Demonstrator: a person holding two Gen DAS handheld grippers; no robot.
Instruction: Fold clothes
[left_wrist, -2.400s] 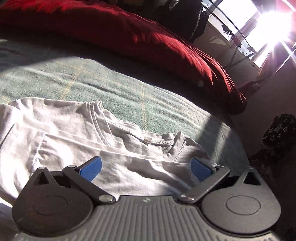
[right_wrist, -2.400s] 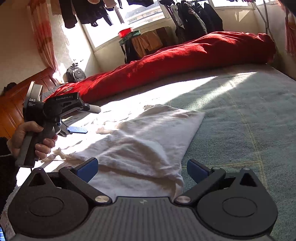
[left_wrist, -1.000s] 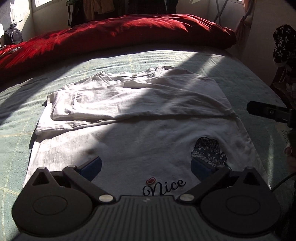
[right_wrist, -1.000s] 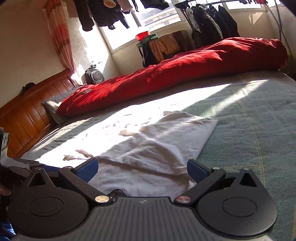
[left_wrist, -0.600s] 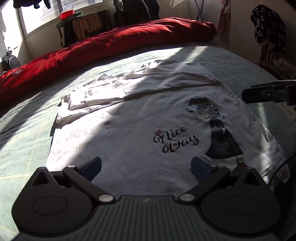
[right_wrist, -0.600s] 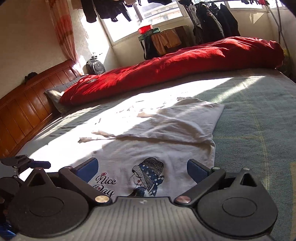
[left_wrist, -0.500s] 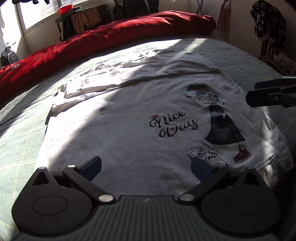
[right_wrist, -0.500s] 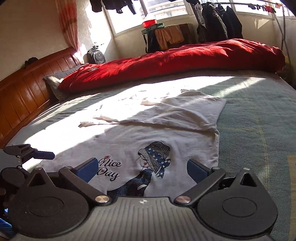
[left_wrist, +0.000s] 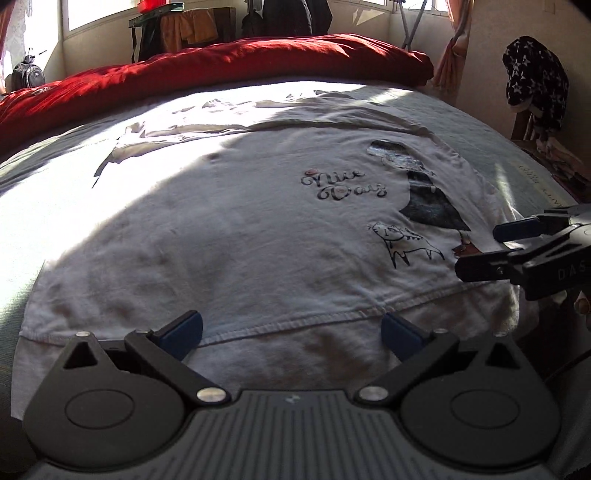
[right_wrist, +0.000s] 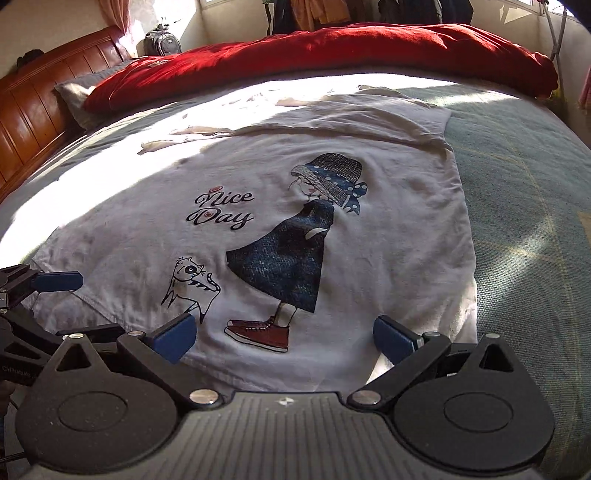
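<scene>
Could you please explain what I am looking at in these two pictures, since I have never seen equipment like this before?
There is no robot here: a person holds a pair of hand-held tongs in each hand, and each carries a wide-angle camera looking forward along its two blue-tipped fingers. One picture comes from the left tongs, the other from the right tongs. Both are open and hold nothing. On the bed lies a white T-shirt, printed side up, with "Nice Day", a girl and a cat; its upper part looks folded over. Both tongs hover at its bottom hem. A red duvet lies behind.
</scene>
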